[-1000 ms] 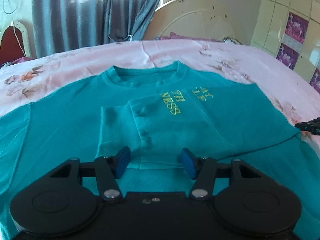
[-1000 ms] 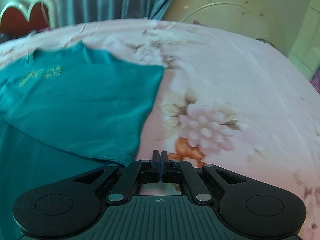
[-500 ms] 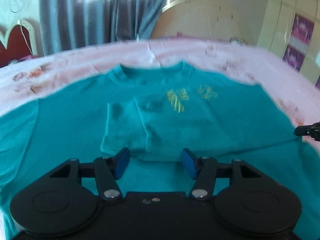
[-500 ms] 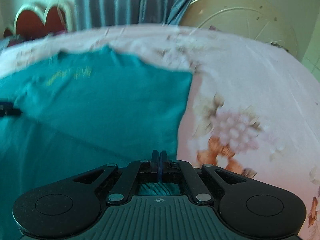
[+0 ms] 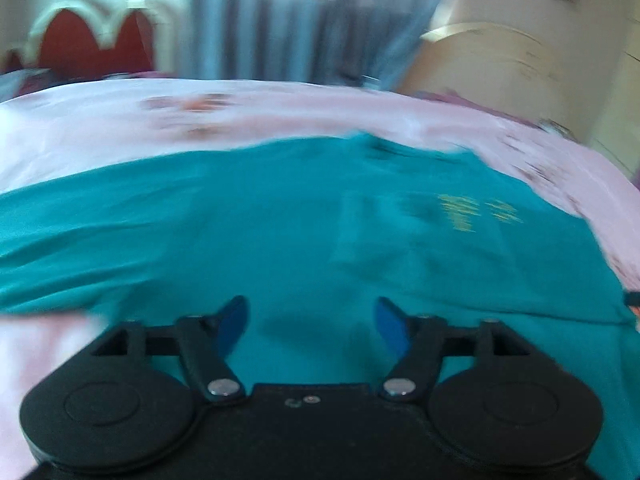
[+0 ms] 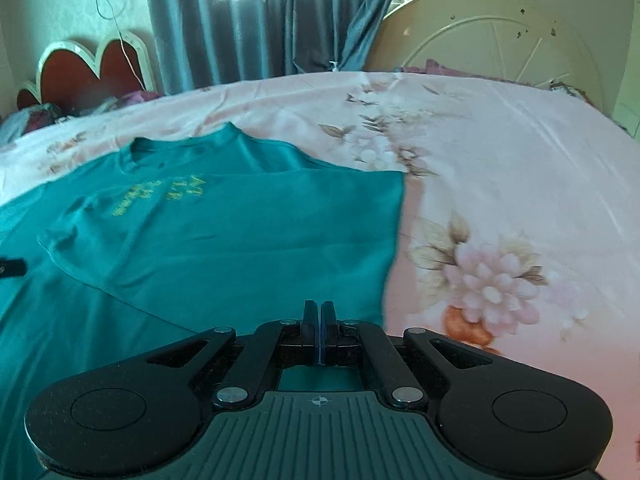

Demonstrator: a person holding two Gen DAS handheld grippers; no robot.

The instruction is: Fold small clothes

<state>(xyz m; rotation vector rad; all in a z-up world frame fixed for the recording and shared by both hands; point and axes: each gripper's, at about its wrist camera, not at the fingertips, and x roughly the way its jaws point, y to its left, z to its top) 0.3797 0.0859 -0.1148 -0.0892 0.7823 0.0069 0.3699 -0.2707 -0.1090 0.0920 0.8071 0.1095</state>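
Note:
A teal T-shirt (image 5: 280,220) with a yellow print lies spread on the bed, its right sleeve and side folded in over the chest (image 6: 240,240). My left gripper (image 5: 312,320) hovers over the shirt's lower left part. Its blue pads (image 5: 234,320) are opening wide with only flat cloth below them and nothing pinched. My right gripper (image 6: 320,312) is shut, pads pressed together, just above the shirt's folded right edge. No cloth shows between its pads. The left wrist view is blurred.
The pink floral bedsheet (image 6: 500,160) stretches to the right of the shirt and behind it. A red and cream headboard (image 5: 92,44) stands at the back left, grey curtains (image 6: 260,20) behind, and a round cream tabletop (image 6: 500,32) leans at the back right.
The left gripper has swung to the left across the shirt, so the print now sits at the right, and its jaws have spread wider. The right gripper has slid left over the folded edge.

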